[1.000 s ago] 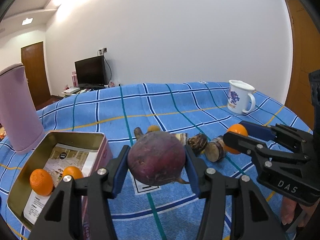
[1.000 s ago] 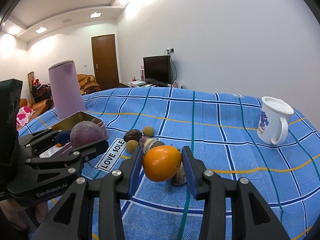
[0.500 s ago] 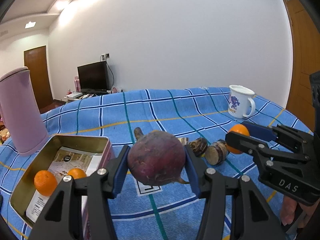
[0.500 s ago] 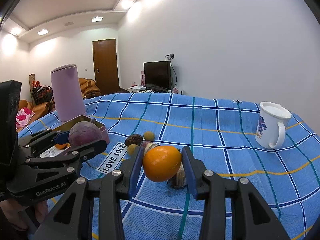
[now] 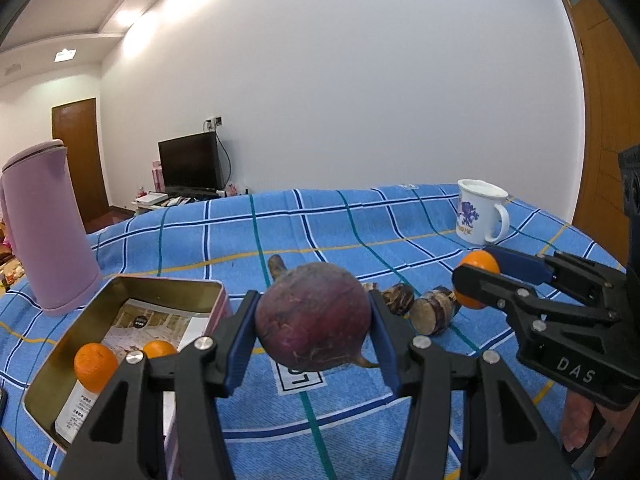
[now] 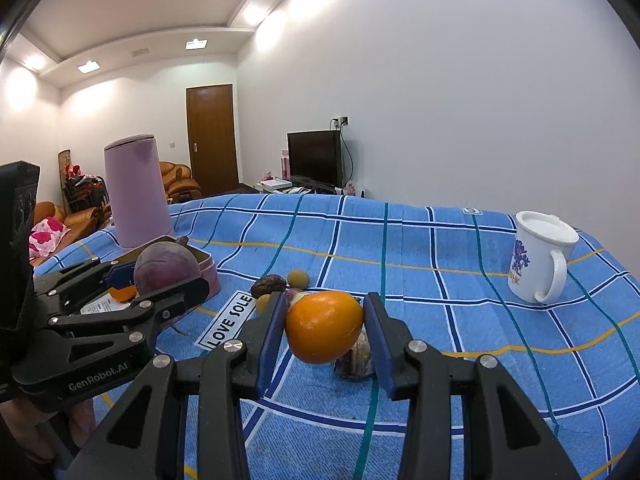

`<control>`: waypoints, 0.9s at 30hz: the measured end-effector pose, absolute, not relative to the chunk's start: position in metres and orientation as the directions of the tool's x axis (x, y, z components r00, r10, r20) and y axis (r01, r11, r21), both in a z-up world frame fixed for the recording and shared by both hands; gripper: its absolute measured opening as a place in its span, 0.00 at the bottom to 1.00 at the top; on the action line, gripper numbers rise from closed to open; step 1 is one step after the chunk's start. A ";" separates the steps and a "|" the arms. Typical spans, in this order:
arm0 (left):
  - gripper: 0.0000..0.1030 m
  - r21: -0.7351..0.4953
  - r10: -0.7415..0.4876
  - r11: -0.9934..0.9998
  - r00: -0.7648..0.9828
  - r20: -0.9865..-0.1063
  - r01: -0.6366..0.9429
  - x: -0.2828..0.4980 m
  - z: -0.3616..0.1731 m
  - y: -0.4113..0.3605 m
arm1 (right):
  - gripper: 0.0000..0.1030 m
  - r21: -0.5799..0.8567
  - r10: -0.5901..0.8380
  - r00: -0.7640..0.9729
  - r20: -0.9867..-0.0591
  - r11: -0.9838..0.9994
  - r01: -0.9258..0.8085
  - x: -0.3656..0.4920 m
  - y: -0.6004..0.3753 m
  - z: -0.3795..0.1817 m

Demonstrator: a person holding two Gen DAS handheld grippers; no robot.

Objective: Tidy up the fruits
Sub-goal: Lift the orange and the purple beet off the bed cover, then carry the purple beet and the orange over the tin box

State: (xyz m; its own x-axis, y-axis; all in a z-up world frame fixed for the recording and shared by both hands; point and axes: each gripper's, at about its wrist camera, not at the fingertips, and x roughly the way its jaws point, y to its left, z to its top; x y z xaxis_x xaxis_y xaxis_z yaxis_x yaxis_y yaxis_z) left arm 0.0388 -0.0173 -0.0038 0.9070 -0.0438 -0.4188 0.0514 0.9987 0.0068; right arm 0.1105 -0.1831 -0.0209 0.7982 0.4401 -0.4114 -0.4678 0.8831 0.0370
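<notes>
My left gripper (image 5: 314, 332) is shut on a round dark purple beetroot (image 5: 314, 316), held above the blue checked cloth just right of the open metal tin (image 5: 120, 292). Two small oranges (image 5: 95, 366) lie in the tin's near end on a printed leaflet. In the right wrist view my right gripper (image 6: 325, 330) is shut on an orange fruit (image 6: 324, 326); it shows at the right of the left wrist view as well, the orange fruit (image 5: 478, 264) between its pads. Small dark and yellowish fruits (image 6: 269, 285) and cut brown pieces (image 5: 434, 312) lie on the cloth between the grippers.
A tall lilac jug (image 5: 44, 228) stands behind the tin at the left. A white printed mug (image 5: 480, 212) stands at the far right of the table. A "LOVE SOLE" label (image 6: 230, 320) is on the cloth. A hand (image 5: 576, 424) holds the right gripper.
Both grippers have tilted up slightly, so the table sits lower in each view. The beetroot and the orange fruit stay gripped as before.
</notes>
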 end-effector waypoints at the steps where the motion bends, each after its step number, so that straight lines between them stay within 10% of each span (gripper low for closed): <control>1: 0.53 0.007 -0.042 0.999 0.909 -0.415 0.050 0.038 -0.004 -0.017 | 0.41 0.036 0.440 0.801 -0.406 0.883 -0.467 0.109 -0.183 -0.021; 27: 0.53 0.004 -0.022 1.000 0.938 -0.347 0.025 0.023 0.001 -0.015 | 0.41 0.022 0.453 0.825 -0.337 0.880 -0.474 0.096 -0.188 -0.016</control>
